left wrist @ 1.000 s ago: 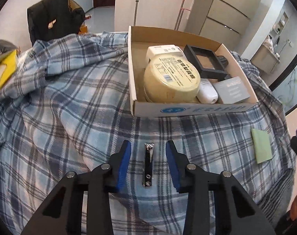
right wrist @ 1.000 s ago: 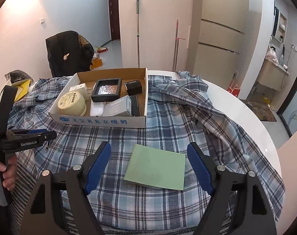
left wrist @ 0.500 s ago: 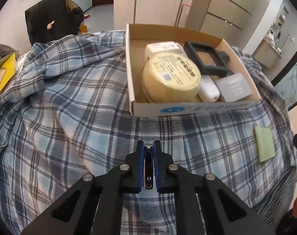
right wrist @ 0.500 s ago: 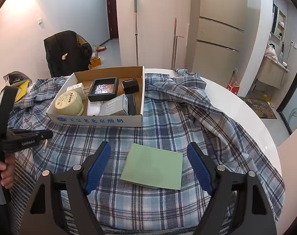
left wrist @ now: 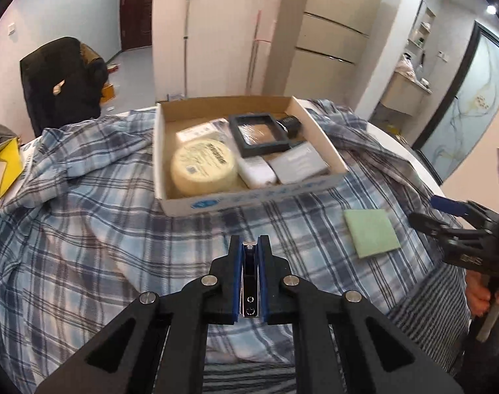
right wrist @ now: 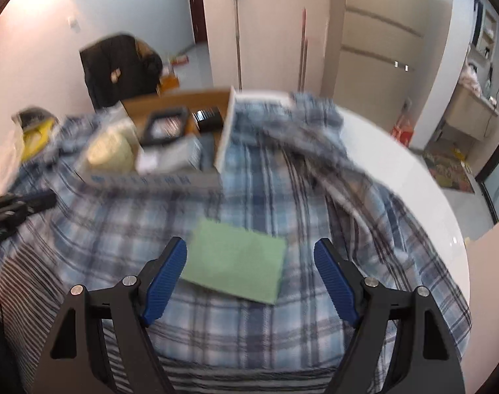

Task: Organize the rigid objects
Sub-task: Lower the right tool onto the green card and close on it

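Lifted since a second ago, slim silver metal nail clipper point(left wrist: 250, 280) clamped in left gripper point(left wrist: 250, 252), right gripper point(right wrist: 251, 272) spread wide over flat green card point(right wrist: 234, 264); may slip before open cardboard box point(left wrist: 249, 197).

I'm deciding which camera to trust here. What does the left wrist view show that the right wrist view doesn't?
Only the left wrist view shows the nail clipper clamped in the left gripper, and the box contents sharply, such as the round tin. Only the right wrist view shows the right gripper open around the green pad, plus the bare white table. Both show the box, green pad and plaid cloth; the right view is blurred.
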A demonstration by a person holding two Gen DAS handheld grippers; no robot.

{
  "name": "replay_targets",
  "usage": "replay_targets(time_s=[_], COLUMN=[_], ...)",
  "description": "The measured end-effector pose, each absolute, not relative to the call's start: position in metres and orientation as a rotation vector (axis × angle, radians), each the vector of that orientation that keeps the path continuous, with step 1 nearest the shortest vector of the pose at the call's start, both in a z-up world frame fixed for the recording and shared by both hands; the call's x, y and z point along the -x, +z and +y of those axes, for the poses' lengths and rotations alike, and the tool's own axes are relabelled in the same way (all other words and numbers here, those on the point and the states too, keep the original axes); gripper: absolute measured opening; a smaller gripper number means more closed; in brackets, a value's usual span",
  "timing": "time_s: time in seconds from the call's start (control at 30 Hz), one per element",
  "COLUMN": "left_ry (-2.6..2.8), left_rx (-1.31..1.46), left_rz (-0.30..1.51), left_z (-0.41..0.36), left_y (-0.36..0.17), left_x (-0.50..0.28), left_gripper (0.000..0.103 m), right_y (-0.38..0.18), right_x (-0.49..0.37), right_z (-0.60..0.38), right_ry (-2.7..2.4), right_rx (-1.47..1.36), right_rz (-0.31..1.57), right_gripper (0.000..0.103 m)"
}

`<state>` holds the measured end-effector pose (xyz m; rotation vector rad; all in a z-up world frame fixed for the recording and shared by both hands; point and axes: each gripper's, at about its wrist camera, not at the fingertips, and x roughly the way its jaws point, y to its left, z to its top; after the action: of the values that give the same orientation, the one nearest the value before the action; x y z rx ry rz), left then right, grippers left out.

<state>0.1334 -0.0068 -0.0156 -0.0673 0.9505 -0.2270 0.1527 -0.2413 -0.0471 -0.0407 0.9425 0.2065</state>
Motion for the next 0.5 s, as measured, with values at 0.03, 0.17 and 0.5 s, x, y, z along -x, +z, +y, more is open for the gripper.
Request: replay_targets(time_s=[0.03, 0.17, 0.5], left_ry=[-0.232, -0.227, -0.221], left_rx=[0.065, 0.082, 0.092], left_rz=[0.957, 0.964, 1.001], left_z=[-0.010, -0.012, 0.000], left_y=[-0.018, -0.028, -0.054], left_x=[-0.133, -0.133, -0.139], left_gripper=[0.010, 0.010, 0.010], right_y=[-0.055, -0.070, -0.093], right_x=[-0.155, -0.152, -0.162], right_z=[-0.246, -0.245, -0.193], right_ry=[0.200, 0.258, 0.351], right_rx=[0.039, 0.062, 0.241], right_rz=[0.970, 0.983, 1.118], right_gripper=[0.079, 0.071, 0.071])
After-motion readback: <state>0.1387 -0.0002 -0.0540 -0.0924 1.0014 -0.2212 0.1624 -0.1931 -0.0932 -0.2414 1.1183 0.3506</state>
